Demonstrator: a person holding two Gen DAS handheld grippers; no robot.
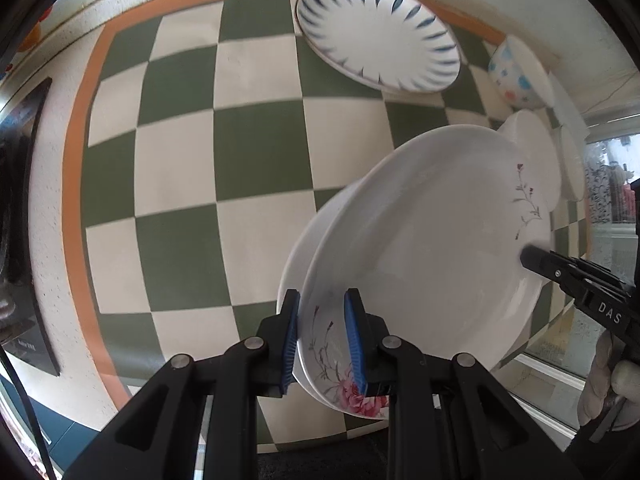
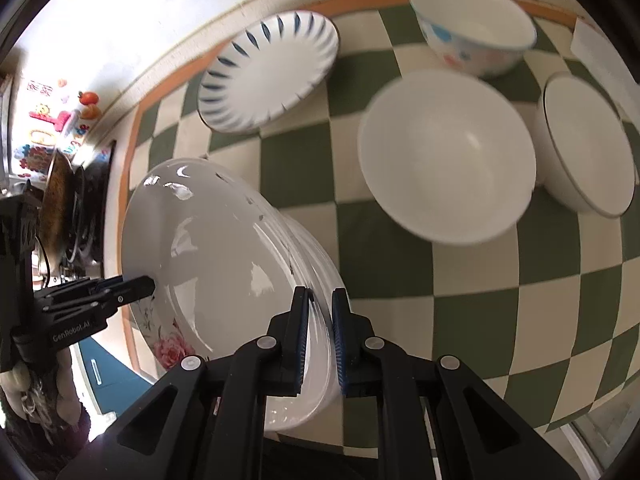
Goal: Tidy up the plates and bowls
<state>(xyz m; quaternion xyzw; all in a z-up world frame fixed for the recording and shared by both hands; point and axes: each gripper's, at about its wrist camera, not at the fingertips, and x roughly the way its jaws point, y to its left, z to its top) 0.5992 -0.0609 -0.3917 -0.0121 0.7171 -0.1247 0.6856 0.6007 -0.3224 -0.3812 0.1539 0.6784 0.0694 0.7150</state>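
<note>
A stack of white floral plates (image 1: 424, 248) is held above the checkered cloth (image 1: 180, 168). My left gripper (image 1: 322, 344) is shut on the stack's near rim by the pink flower. My right gripper (image 2: 320, 340) is shut on the opposite rim of the same stack (image 2: 224, 264); it shows in the left wrist view (image 1: 532, 258) at the right. A blue-petal plate (image 1: 376, 36) lies at the back, also in the right wrist view (image 2: 268, 72). A plain white bowl (image 2: 444, 156), a dark-rimmed white bowl (image 2: 584, 144) and a spotted bowl (image 2: 472, 24) stand on the cloth.
The cloth has an orange border (image 1: 76, 184) and lies on a speckled counter (image 1: 44, 216). A dark stove area with a pan (image 2: 60, 200) is at the left of the counter. A window (image 1: 612, 208) is at the right.
</note>
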